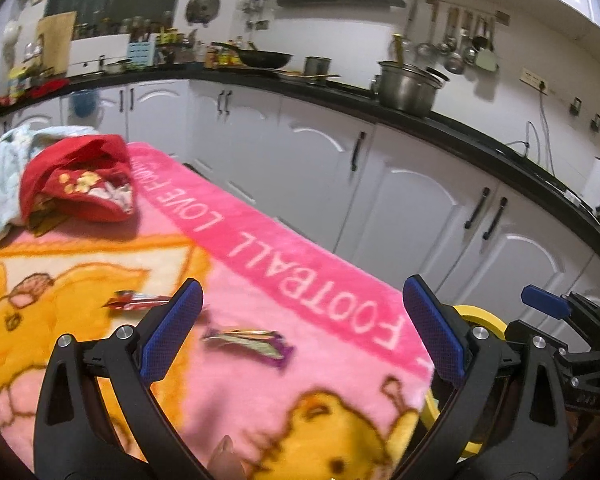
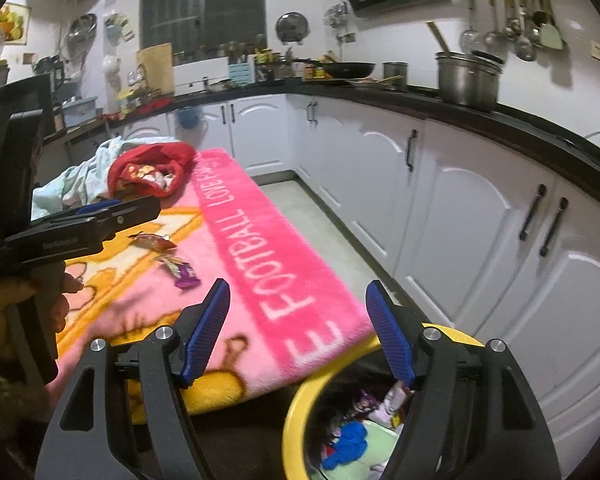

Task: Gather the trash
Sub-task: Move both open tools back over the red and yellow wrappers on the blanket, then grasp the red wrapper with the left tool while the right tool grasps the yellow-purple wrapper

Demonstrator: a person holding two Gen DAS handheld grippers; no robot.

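A pink blanket (image 1: 260, 240) lettered "FOOTBALL" covers the table. At its far left corner a red cloth (image 1: 80, 178) lies heaped against a pale blue cloth (image 1: 4, 168). On the black counter (image 1: 440, 124) behind, a steel stockpot (image 1: 408, 88) stands near the right end, a black wok (image 1: 266, 58) farther left. Ladles (image 1: 456, 40) hang on the wall above.
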